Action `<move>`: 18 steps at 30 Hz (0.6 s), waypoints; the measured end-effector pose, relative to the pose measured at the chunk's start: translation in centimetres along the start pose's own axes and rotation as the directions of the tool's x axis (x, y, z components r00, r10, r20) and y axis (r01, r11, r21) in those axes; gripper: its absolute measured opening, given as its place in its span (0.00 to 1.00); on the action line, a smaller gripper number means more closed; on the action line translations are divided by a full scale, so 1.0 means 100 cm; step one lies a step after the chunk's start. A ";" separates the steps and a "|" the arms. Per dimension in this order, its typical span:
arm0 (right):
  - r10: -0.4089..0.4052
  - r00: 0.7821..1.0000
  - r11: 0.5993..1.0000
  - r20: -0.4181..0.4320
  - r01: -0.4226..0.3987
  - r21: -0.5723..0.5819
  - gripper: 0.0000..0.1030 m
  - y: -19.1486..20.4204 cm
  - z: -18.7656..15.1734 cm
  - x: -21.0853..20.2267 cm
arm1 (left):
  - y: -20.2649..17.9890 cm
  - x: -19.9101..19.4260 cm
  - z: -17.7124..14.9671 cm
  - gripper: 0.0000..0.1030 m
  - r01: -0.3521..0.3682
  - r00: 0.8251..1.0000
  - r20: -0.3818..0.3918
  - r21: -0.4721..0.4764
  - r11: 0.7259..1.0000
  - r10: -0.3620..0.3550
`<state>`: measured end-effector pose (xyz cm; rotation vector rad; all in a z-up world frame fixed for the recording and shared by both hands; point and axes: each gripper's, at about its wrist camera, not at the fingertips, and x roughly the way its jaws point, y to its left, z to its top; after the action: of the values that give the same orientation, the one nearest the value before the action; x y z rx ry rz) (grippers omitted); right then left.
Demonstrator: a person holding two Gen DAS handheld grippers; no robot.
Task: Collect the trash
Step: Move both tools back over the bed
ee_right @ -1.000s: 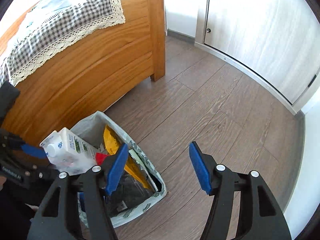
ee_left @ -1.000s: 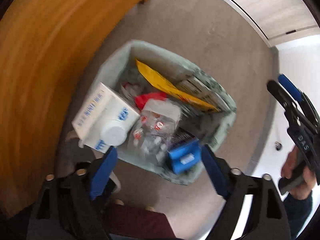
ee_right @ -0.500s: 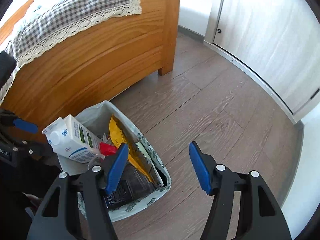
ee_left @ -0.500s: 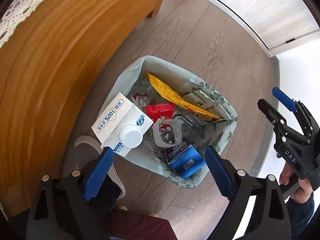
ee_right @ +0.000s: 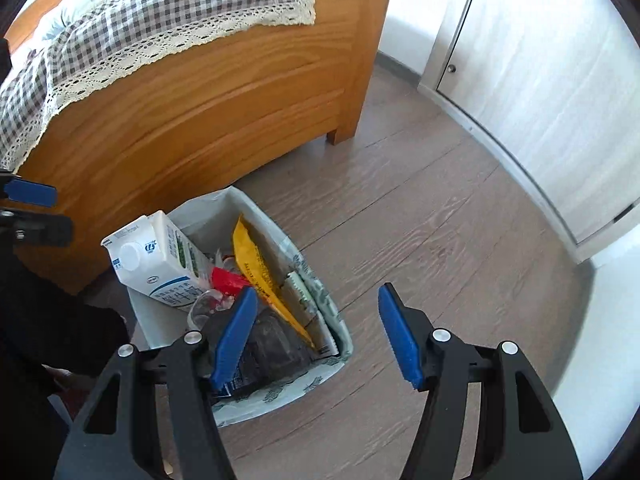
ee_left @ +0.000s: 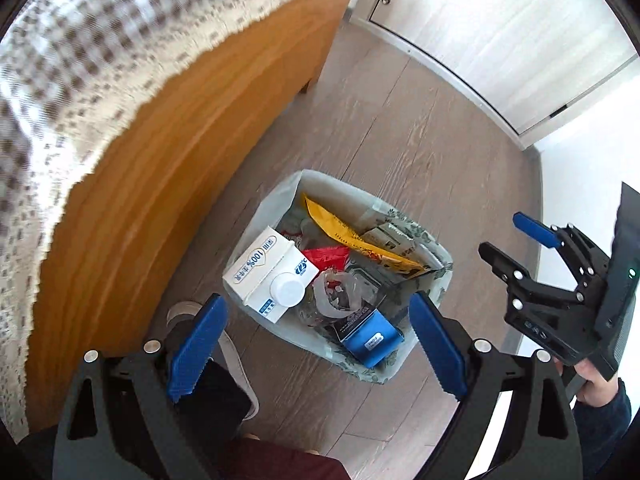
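Floor (ee_right: 440, 220) is grey-brown wood-look plank, bounded by a white cabinet door (ee_right: 552, 80) and white wall. A wooden bed frame (ee_right: 208, 112) stands alongside, draped with a checked, lace-edged cloth (ee_right: 132, 20). A trash bag (ee_left: 432, 308), pale with a leaf print, sits open on the floor just beside the bed frame. Contents: a white milk carton (ee_left: 269, 276) with round cap, leaning at the side nearest the bed frame; a yellow packet (ee_left: 352, 236); a red wrapper (ee_left: 328, 255); a clear plastic bag (ee_left: 340, 294); a blue box (ee_left: 372, 340) at the near rim. The left gripper (ee_left: 316, 344) hangs above the bag, fingers wide, nothing between them. The right gripper (ee_right: 316, 332) is likewise spread and empty, over the bag's edge and the floor.
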<state>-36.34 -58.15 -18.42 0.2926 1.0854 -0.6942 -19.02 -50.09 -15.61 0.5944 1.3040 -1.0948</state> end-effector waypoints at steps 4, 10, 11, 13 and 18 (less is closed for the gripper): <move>-0.030 0.999 0.999 -0.019 0.029 -0.026 0.60 0.011 0.016 -0.013 | 0.011 -0.047 -0.001 0.86 -0.022 0.987 0.159 0.008 1.000 0.020; -0.050 0.996 0.990 0.076 0.060 -0.127 0.59 0.046 0.053 -0.058 | 0.046 -0.143 -0.009 0.86 -0.049 0.917 0.397 0.012 0.999 0.040; -0.055 0.993 0.986 0.101 0.069 -0.150 0.60 0.055 0.061 -0.068 | 0.056 -0.160 -0.011 0.86 -0.053 0.901 0.432 0.004 0.999 0.046; -0.055 0.985 0.976 0.165 0.087 -0.198 0.62 0.077 0.080 -0.091 | 0.080 -0.196 -0.018 0.86 -0.080 0.858 0.508 -0.021 0.997 0.079; 0.014 0.946 0.944 0.323 0.094 -0.317 0.70 0.143 0.134 -0.143 | 0.158 -0.277 -0.045 0.91 -0.151 0.735 0.642 -0.161 0.975 0.219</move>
<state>-21.67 -49.28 -1.22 -0.1299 0.8760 -0.5613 -4.42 -31.50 6.24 0.2108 0.6521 -0.9398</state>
